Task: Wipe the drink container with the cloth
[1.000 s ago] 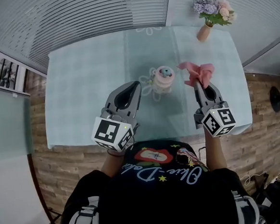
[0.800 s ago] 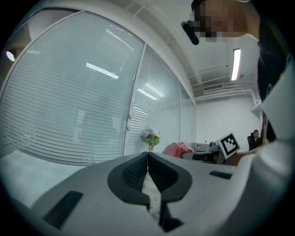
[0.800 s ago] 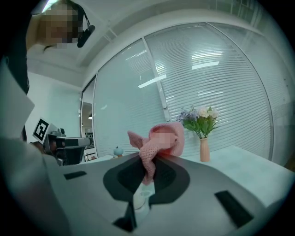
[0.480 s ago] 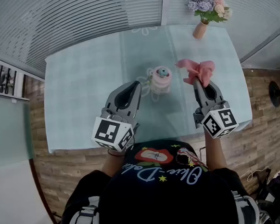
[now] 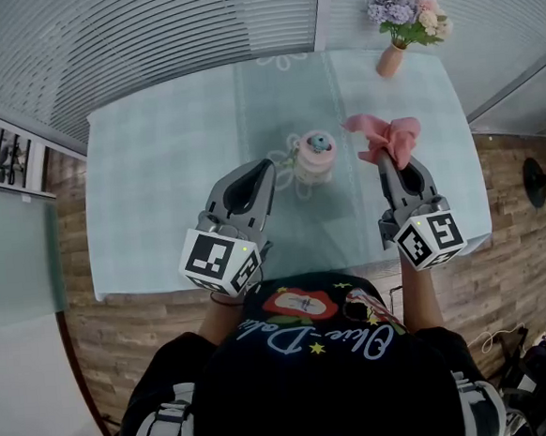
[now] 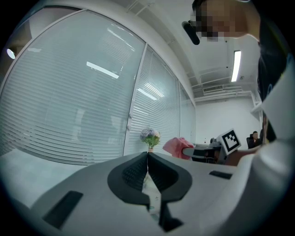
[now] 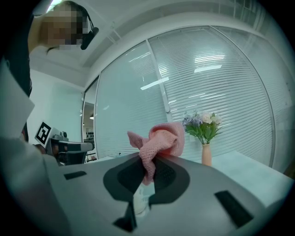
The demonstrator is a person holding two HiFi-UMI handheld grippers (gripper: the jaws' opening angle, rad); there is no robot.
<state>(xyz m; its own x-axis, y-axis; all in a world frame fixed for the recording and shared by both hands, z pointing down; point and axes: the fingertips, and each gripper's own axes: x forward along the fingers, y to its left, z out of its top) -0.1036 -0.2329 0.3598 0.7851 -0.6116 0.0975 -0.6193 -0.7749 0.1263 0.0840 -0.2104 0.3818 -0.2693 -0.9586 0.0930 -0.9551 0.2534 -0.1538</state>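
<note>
A pink cloth (image 5: pixel 386 138) bunches out of the right gripper (image 5: pixel 387 164), its jaws clamped on the fabric above the pale-green table (image 5: pixel 157 174). The drink container (image 5: pixel 317 154) stands on the table between the two grippers, just left of the cloth. The left gripper (image 5: pixel 265 169) hovers near the container's left side, jaws pressed together on nothing. A vase of flowers (image 5: pixel 397 26) stands at the far right.

The cloth (image 5: pixel 386 138) was pink knit. The drink container (image 5: pixel 316 157) was pale pink with a teal cap. The table (image 5: pixel 155 156) wore pale mint checks. The vase (image 5: pixel 391 61) was peach, its flowers (image 5: pixel 407 9) lilac, pink and white. The left tongs (image 5: pixel 267 166) and right tongs (image 5: pixel 382 162) were grey.
</note>
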